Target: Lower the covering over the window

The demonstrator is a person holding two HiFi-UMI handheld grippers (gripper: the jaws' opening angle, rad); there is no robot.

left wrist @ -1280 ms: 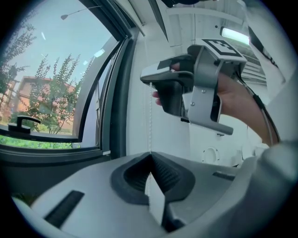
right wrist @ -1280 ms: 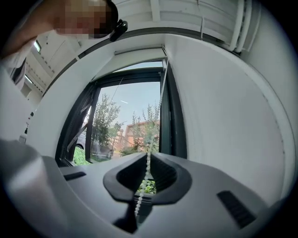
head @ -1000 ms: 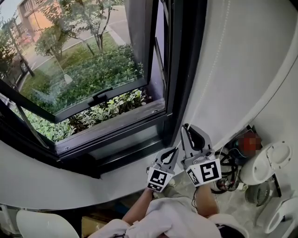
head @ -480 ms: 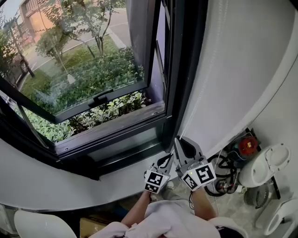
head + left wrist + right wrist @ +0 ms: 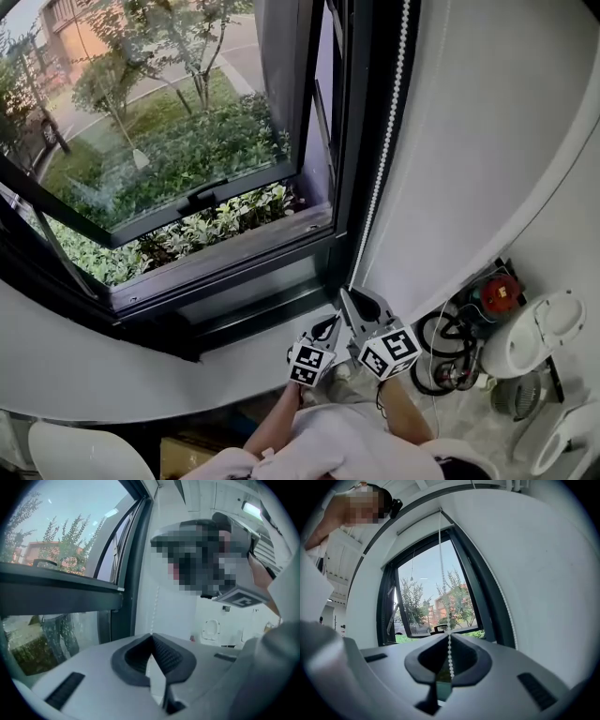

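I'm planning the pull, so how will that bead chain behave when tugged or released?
Probably floppy: the bead chain is thin linked beads, straight only where the right gripper pinches it taut. Likely light, so it may swing if released. Its round beads should catch in shut jaws rather than slip.

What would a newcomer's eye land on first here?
The white bead chain running straight down the dark window frame at right, into the right gripper, which is shut on it. Outside, green shrubs fill the head view's upper left.

No legible text, labels, brands, numbers or signs
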